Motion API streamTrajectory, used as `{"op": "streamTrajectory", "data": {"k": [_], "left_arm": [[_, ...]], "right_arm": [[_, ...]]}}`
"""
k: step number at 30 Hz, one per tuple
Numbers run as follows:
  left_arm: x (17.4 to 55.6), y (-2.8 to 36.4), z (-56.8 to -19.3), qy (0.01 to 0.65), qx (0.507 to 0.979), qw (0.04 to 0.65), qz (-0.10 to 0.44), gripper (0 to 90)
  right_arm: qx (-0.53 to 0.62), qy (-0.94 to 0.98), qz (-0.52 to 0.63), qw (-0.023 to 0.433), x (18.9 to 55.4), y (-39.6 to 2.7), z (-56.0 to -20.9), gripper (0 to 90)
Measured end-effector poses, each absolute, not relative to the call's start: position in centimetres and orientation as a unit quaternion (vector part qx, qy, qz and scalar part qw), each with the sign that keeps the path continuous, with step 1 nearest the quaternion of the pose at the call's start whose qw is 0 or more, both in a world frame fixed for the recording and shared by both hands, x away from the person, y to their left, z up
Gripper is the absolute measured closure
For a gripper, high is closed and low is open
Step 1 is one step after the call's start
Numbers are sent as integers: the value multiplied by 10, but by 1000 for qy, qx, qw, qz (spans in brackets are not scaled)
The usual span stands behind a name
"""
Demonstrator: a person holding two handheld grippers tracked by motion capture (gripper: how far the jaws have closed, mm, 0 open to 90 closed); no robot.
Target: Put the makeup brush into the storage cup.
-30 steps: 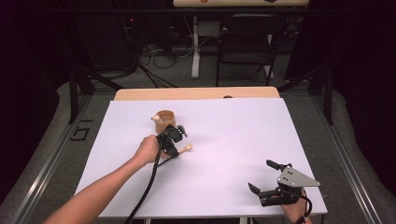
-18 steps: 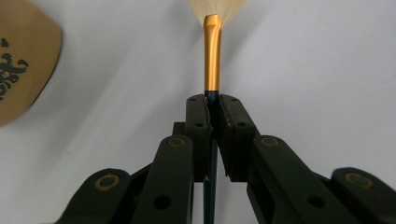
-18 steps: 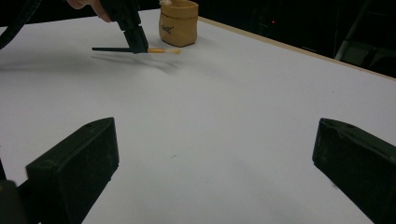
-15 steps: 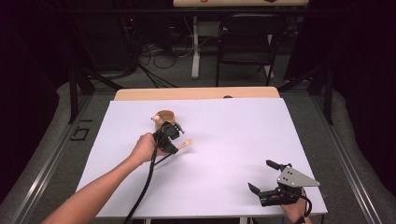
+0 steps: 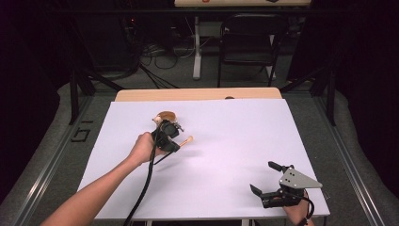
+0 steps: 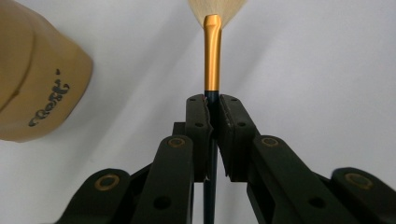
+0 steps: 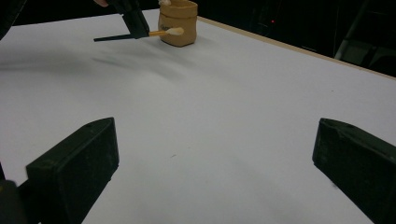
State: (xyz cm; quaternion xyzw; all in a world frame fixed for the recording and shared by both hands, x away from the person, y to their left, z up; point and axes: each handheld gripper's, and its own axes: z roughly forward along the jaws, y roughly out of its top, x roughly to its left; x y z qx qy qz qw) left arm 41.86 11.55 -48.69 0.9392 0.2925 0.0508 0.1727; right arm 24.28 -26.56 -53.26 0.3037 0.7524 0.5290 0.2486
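Left gripper [image 5: 170, 135] clamped on a brush [image 6: 211, 56] by its dark handle, lifted off the white table [image 5: 226, 141], just beside the tan pot [image 5: 164, 116]; right gripper [image 5: 275, 186] wide, idle; likely carrying; next, tilting bristles toward the pot's mouth.

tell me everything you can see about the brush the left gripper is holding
The brush is slim, with a dark handle, a shiny gold metal ferrule and a fan of pale bristles. The left gripper is shut on the dark handle just below the ferrule, and the handle runs back between the jaws. In the right gripper view the brush lies about level above the white table, bristles pointing toward the tan cup. Whether it touches the cup cannot be told.
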Motion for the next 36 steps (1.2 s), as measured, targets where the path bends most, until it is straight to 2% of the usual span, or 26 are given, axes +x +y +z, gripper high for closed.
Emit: {"op": "streamTrajectory", "data": {"k": [27,36], "left_arm": [[418,119,-472,288,930,215,71,831],[417,124,-468,293,918,254,80,831]], "right_arm": [[306,751,530,249,244,-265,-533,0],[306,752,529,248,243,-265,-533,0]]}}
